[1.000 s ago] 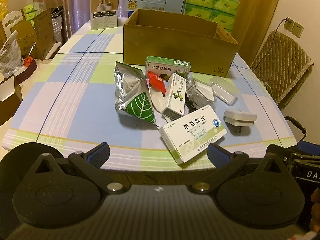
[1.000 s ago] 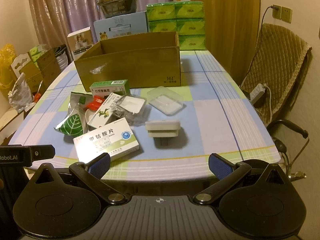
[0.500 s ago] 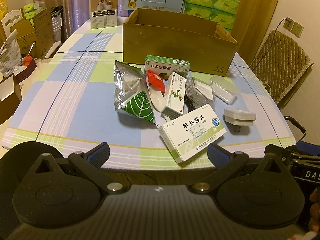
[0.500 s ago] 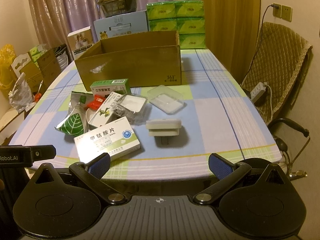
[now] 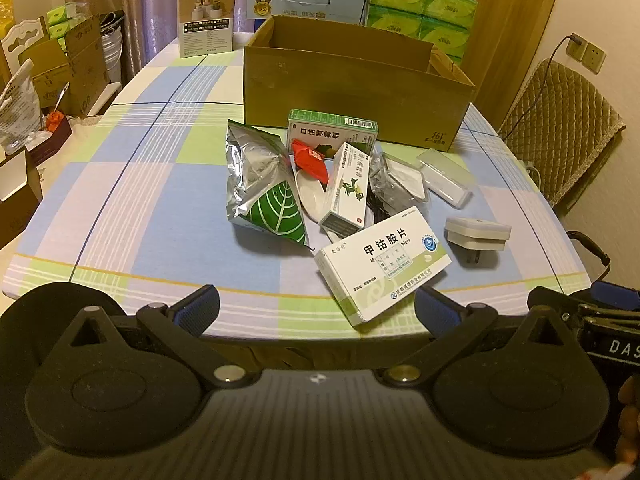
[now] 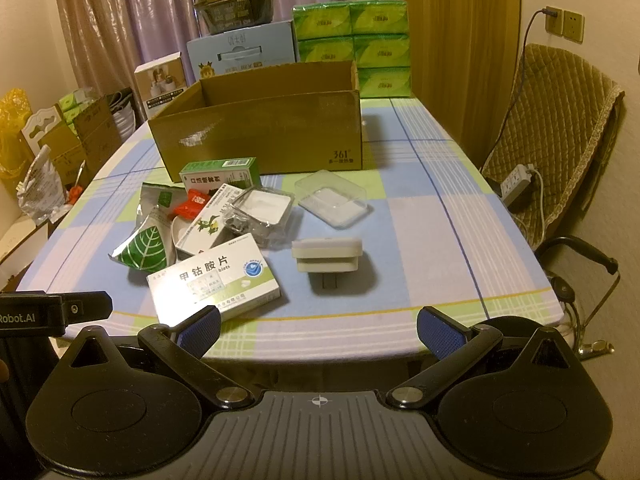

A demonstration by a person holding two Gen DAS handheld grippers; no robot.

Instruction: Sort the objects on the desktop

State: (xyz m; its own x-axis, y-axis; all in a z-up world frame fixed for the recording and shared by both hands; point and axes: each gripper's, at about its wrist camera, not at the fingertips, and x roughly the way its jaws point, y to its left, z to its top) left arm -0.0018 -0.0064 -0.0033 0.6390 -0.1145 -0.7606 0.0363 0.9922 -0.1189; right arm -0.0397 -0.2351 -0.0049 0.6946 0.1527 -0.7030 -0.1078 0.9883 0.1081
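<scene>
A pile of small items lies on the checked tablecloth before an open cardboard box (image 5: 352,80) (image 6: 264,128). Nearest is a white medicine box (image 5: 382,262) (image 6: 214,278). Behind it are a silver leaf-print pouch (image 5: 264,188) (image 6: 146,236), a slim white carton (image 5: 347,190), a green carton (image 5: 332,132) (image 6: 218,174), a red packet (image 5: 310,158), a clear plastic case (image 5: 444,178) (image 6: 330,198) and a white plug adapter (image 5: 476,234) (image 6: 326,256). My left gripper (image 5: 316,314) and right gripper (image 6: 318,332) both hover open at the table's near edge, holding nothing.
Green tissue packs (image 6: 354,44), a blue carton (image 6: 244,52) and a small white box (image 5: 206,18) stand behind the cardboard box. A quilted chair (image 6: 556,140) is at the right, with more boxes and bags on the floor at the left (image 5: 60,68).
Both grippers have edged slightly forward toward the table; the objects have not moved and both stay open.
</scene>
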